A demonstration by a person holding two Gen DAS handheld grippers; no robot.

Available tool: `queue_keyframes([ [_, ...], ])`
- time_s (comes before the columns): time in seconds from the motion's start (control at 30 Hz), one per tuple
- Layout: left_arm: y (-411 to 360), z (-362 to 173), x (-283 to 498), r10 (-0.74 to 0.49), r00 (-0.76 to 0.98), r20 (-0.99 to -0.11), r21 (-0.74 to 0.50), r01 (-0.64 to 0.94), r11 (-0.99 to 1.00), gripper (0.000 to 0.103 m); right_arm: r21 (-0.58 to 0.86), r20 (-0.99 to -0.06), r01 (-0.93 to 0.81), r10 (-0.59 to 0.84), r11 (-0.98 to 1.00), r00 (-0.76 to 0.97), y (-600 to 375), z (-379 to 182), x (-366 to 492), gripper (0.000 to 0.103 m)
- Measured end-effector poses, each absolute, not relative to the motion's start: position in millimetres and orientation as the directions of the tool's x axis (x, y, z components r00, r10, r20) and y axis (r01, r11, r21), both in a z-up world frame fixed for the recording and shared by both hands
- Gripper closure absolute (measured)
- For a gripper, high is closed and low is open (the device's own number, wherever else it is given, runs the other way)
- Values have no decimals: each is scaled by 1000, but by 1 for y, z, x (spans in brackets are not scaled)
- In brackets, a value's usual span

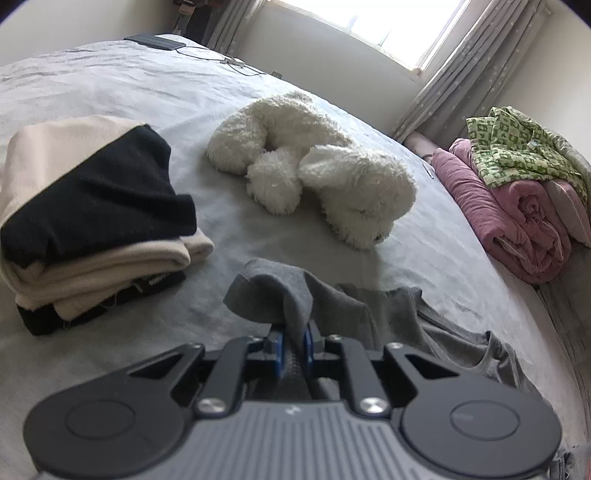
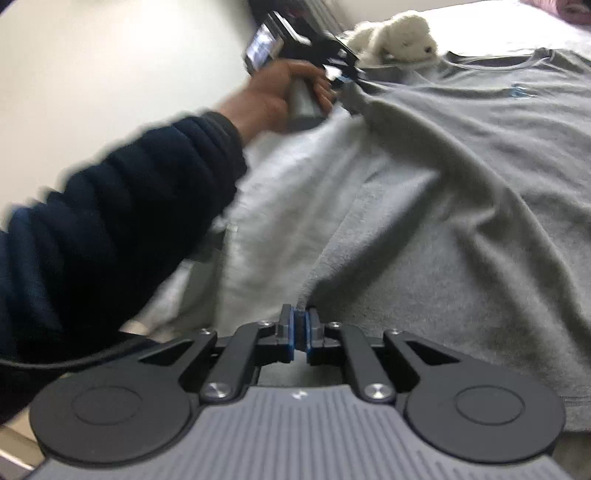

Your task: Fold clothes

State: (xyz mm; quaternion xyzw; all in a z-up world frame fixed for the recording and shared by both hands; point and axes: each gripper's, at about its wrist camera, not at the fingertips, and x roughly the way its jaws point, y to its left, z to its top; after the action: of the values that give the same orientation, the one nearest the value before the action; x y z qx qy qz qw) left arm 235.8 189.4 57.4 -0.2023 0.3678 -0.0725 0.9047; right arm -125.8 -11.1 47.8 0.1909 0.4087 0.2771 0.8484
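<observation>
The grey T-shirt (image 2: pixel 480 155) lies flat on the bed (image 1: pixel 110 85), its collar end toward the white plush dog (image 1: pixel 314 166). My left claw (image 1: pixel 294 334) pinches a raised sleeve fold; my right claw (image 2: pixel 300 332) is pressed together at the hem edge, whether on cloth I cannot tell. Left of the dog sits a folded stack (image 1: pixel 92 214); right of it, pink bedding (image 1: pixel 517 221) under a curtained window (image 1: pixel 369 18).

The gray shirt (image 2: pixel 461 155) runs off the right wrist view at three o'clock, smeared by blur. At eleven o'clock the left hand (image 2: pixel 273 99) is blurred. Folded clothes (image 1: pixel 85 221) are cut off at nine o'clock.
</observation>
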Motion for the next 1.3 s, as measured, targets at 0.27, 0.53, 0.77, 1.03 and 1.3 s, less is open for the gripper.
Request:
queue_keyframes([
  [0.27, 186, 56, 238, -238, 710, -662, -351, -12, 936, 92, 608, -538, -415, 736, 677, 411, -22, 68, -130, 95],
  [0.53, 190, 40, 237, -209, 705, -677, -340, -47, 939, 92, 631, -582, -383, 738, 675, 341, -13, 39, -123, 94],
  [0.77, 185, 63, 231, -236, 762, -603, -414, -47, 909, 92, 684, -497, -379, 779, 623, 383, -31, 47, -128, 94],
  [1.03, 140, 100, 223, -274, 795, -542, -462, -9, 887, 92, 781, -401, -277, 790, 559, 465, -69, 36, -142, 94],
  [1.3, 85, 101, 231, -309, 781, -542, -449, 42, 893, 92, 820, -359, -223, 777, 528, 517, -84, 31, -146, 94],
])
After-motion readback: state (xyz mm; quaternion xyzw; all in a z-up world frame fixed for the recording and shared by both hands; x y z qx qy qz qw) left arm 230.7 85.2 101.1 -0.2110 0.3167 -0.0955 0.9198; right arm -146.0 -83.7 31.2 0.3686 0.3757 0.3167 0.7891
